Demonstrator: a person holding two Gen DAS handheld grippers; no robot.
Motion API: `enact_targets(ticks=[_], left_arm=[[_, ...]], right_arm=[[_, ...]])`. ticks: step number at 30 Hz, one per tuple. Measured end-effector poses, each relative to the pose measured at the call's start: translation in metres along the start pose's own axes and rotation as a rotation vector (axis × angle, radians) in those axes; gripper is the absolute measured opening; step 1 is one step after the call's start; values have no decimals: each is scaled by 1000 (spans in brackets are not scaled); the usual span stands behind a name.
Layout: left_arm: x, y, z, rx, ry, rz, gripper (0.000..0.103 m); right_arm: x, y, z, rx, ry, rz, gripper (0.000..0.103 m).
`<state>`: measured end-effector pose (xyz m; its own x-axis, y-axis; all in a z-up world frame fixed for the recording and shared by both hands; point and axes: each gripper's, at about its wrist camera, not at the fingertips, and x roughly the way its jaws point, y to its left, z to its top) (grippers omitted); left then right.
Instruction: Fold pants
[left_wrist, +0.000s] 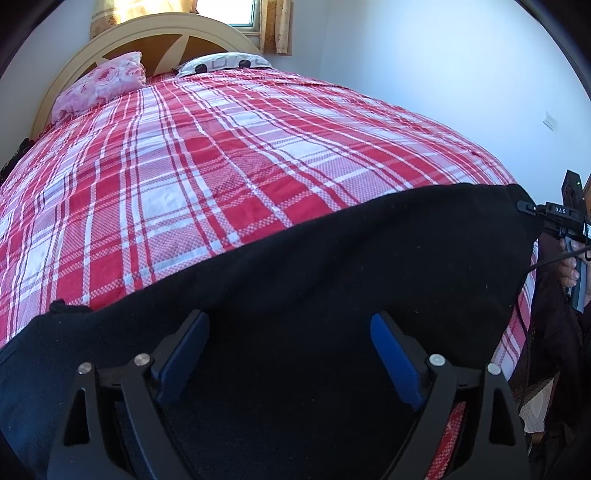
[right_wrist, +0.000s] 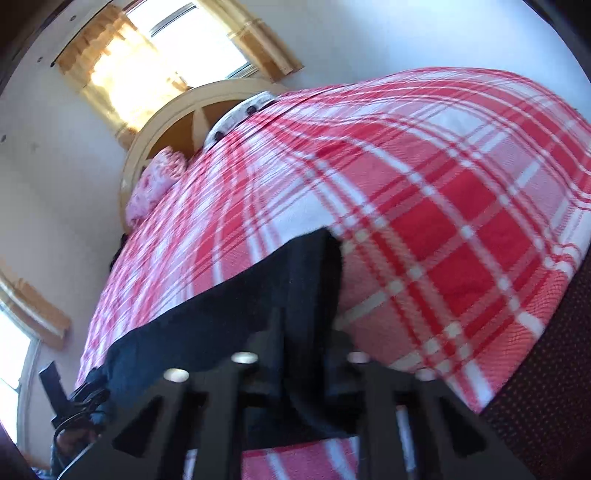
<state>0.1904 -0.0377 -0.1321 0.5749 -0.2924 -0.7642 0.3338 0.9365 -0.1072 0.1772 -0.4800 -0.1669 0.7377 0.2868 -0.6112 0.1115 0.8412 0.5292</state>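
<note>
One pair of black pants, two pillows, a pink one and a white one with black dots, one bed with a red plaid cover, two grippers, left and right.

Pants across bed foot; pillows prob. at headboard.

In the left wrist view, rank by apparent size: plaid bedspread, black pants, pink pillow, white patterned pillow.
1. plaid bedspread
2. black pants, though nearness to the camera enlarges them
3. pink pillow
4. white patterned pillow
</note>
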Motion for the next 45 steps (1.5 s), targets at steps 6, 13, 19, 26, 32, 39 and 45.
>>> enact_targets(ticks=[6,13,19,26,32,39,45], left_arm=[[-1,1,0,-8,-5,-7,93],[-10,8,-4,-69,-29,-45,93],[-20,14,-13,-91,-45,-66,93],[-29,24,-22,-140,-67,-102,93],[-39,34,-30,-178,-81,-117,93],[-44,40,-37,-192,-86,-107,93],[-42,39,-36,-190,-85,-103,93]], right_arm=[[-30,47,-1,-68,-84,15,13],[-48,117,-14,-165,-107,51,13],[-34,177,-29,-228,-57,75,13],[-3,241,-53,-277,32,194,13],[30,278,-69,-323,93,242,13],[75,300,-92,-364,195,257,13],[91,304,-107,-381,250,278,13]])
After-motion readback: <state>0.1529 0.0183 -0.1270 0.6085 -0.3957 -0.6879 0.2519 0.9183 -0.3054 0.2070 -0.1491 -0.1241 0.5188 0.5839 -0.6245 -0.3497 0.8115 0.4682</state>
